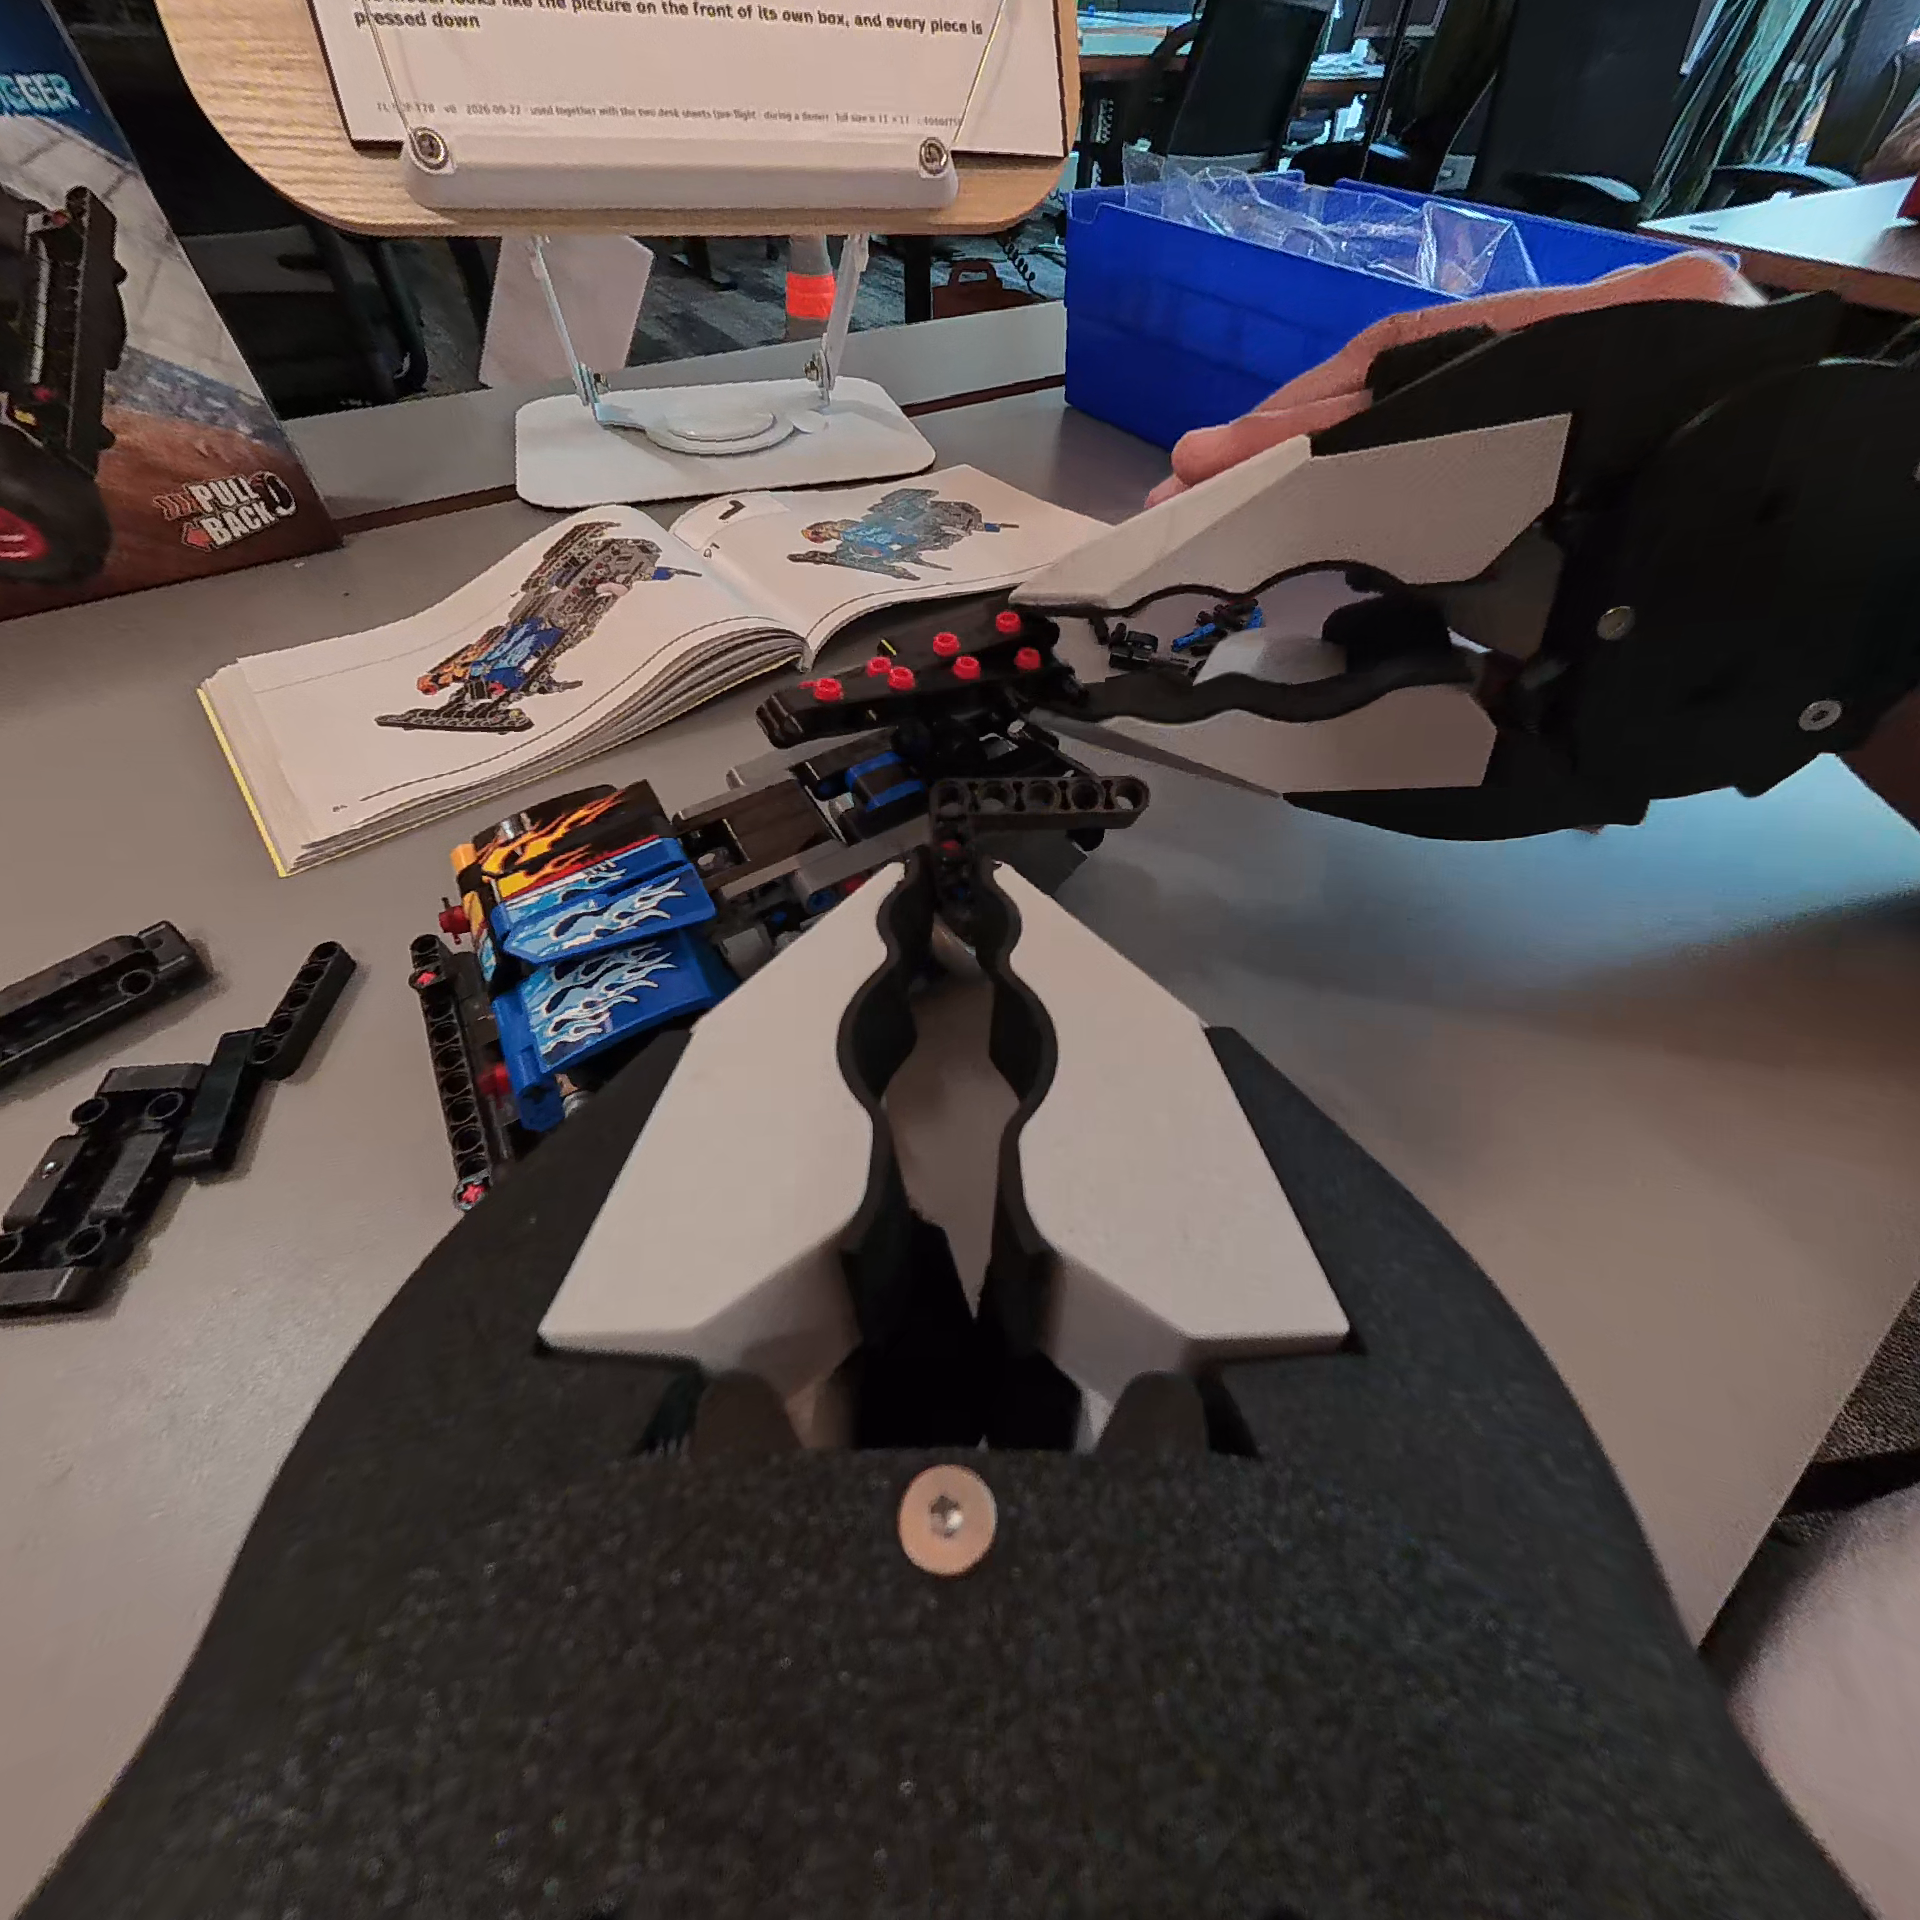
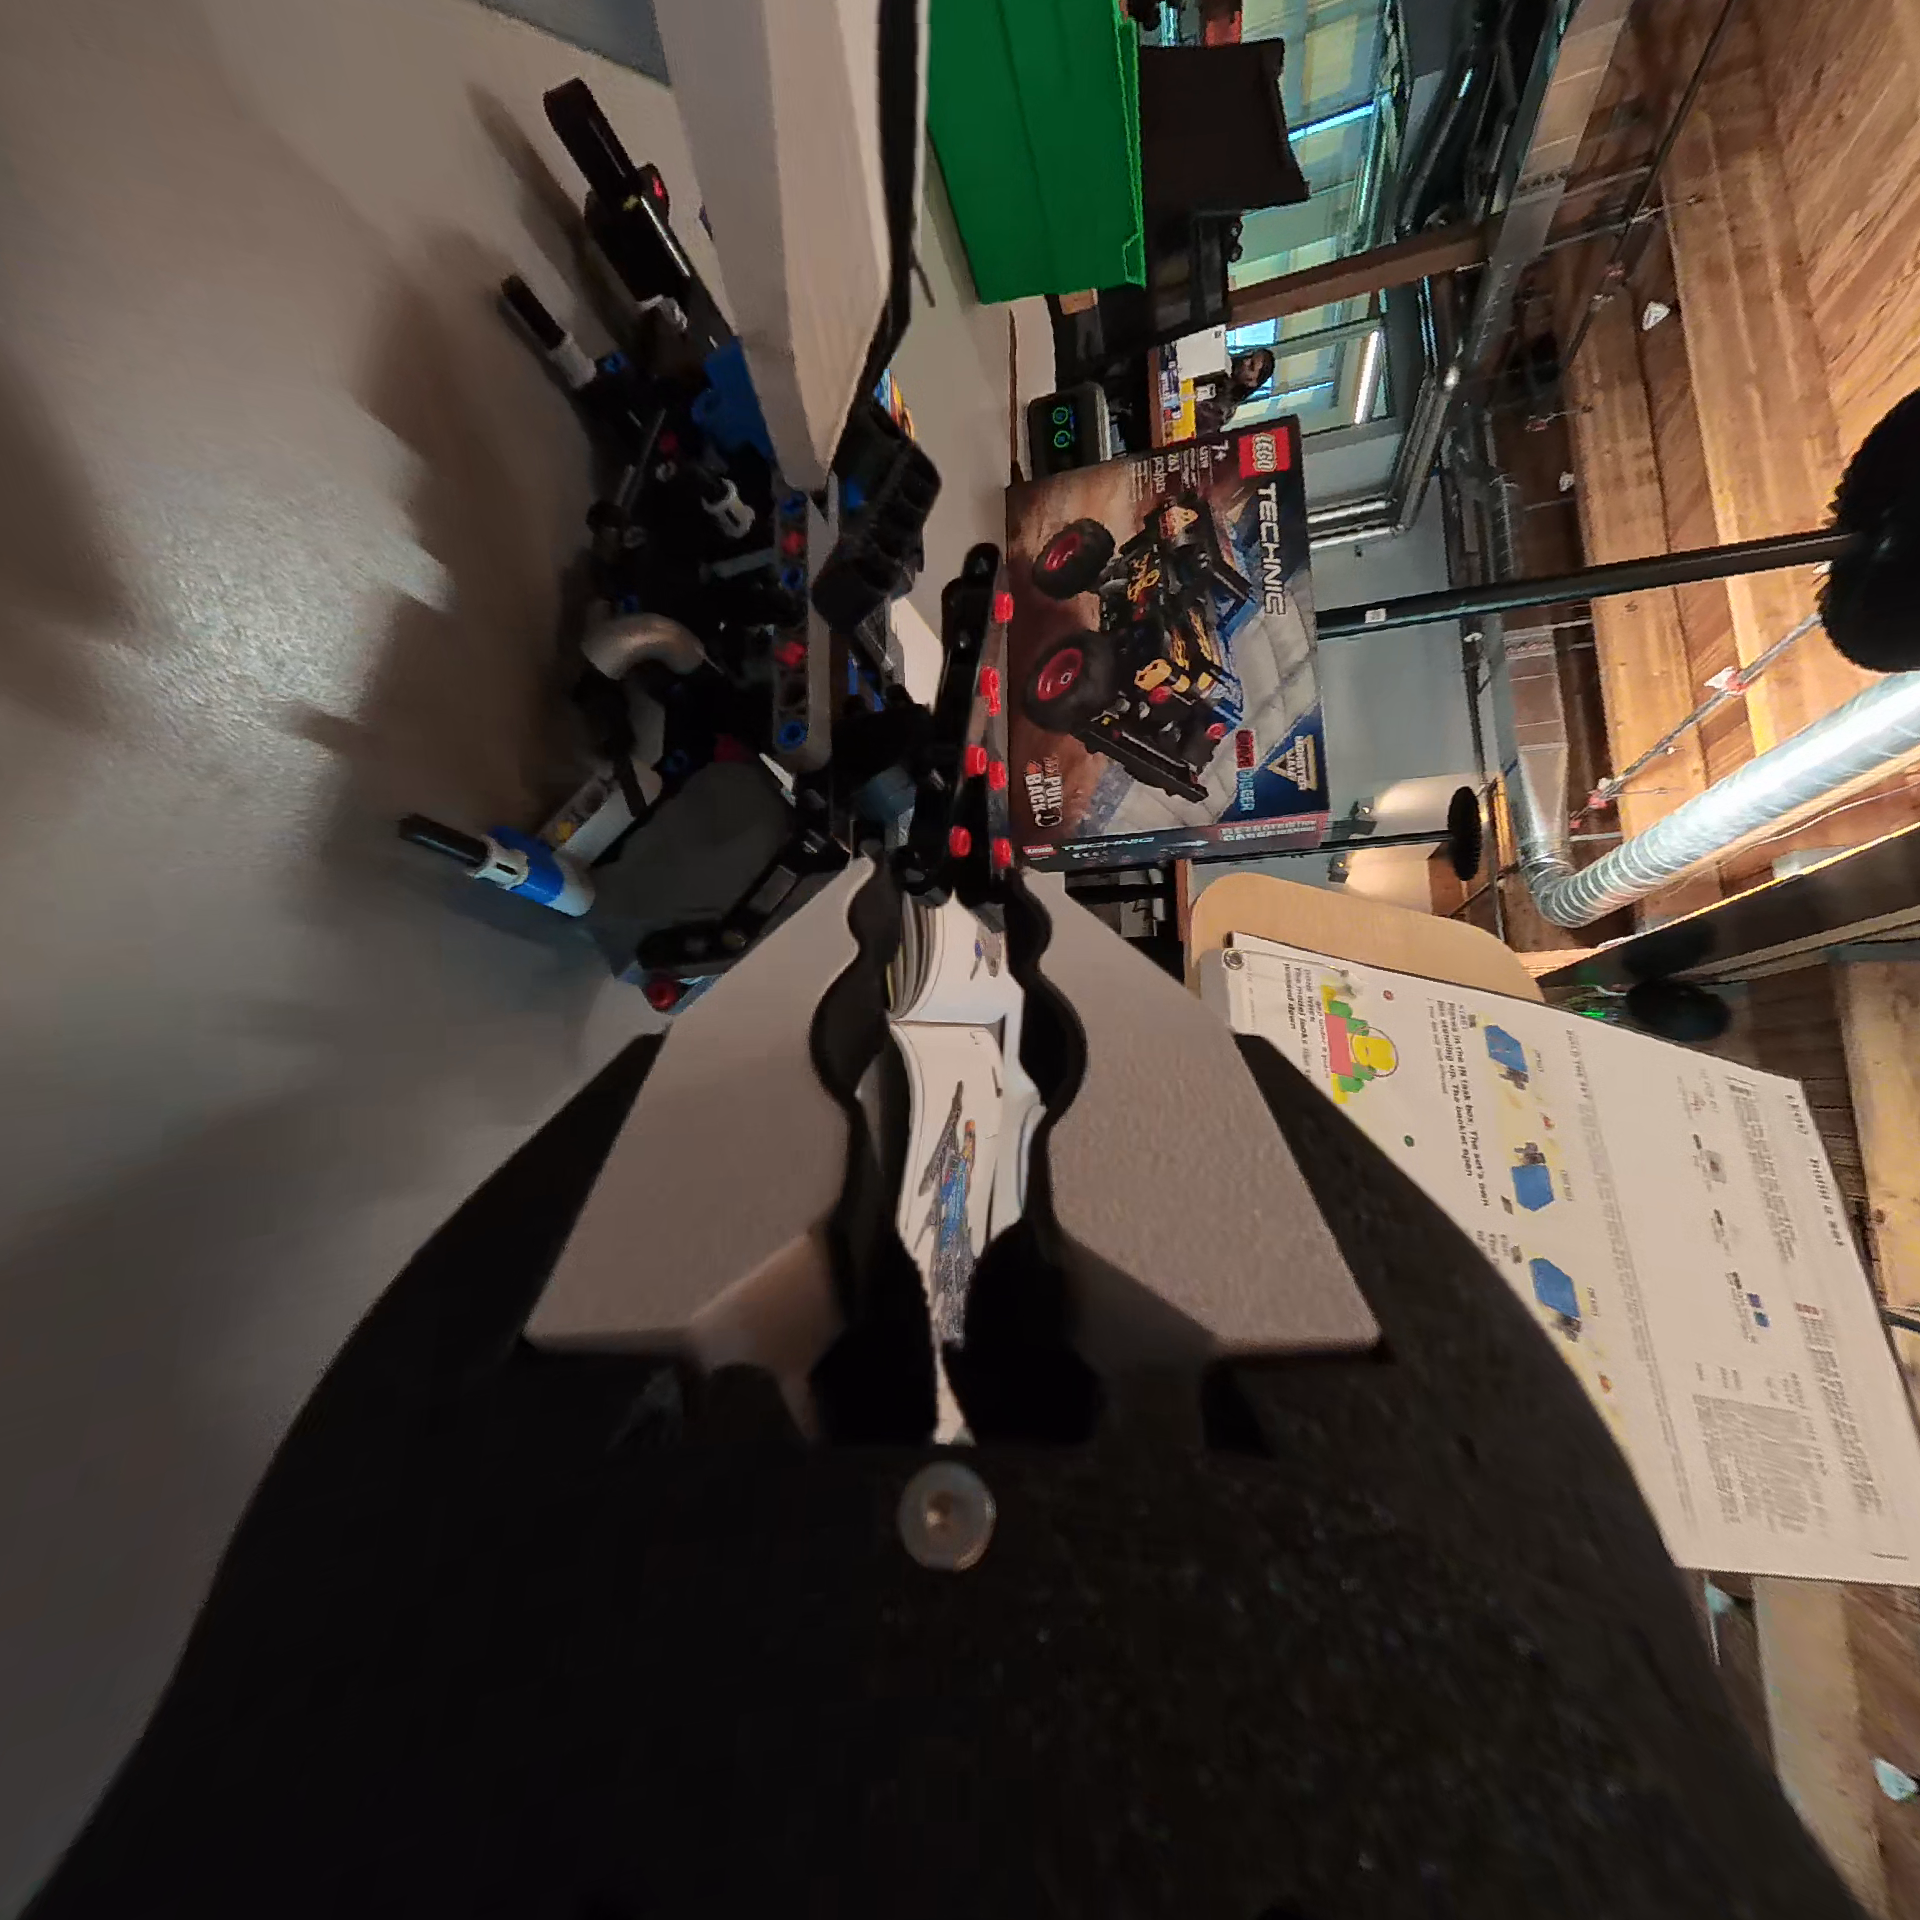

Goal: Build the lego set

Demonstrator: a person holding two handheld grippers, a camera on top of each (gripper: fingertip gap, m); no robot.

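Observation:
The partly built truck model lies on the grey table, with blue and orange flame panels on its left side. My left gripper is shut on a black holed beam that sticks up from the model. My right gripper comes in from the right, held by a hand, and is shut on a black beam piece with red pins that touches the model's top. In the right wrist view, rolled sideways, my right gripper clamps the red-pinned beam piece against the model's chassis.
An open instruction booklet lies behind the model. Loose black beams lie at the left, small parts near the right gripper. A blue bin, the set's box and a stand holding a sheet stand at the back. One gripper's finger ends stand about 7 centimeters off the other's.

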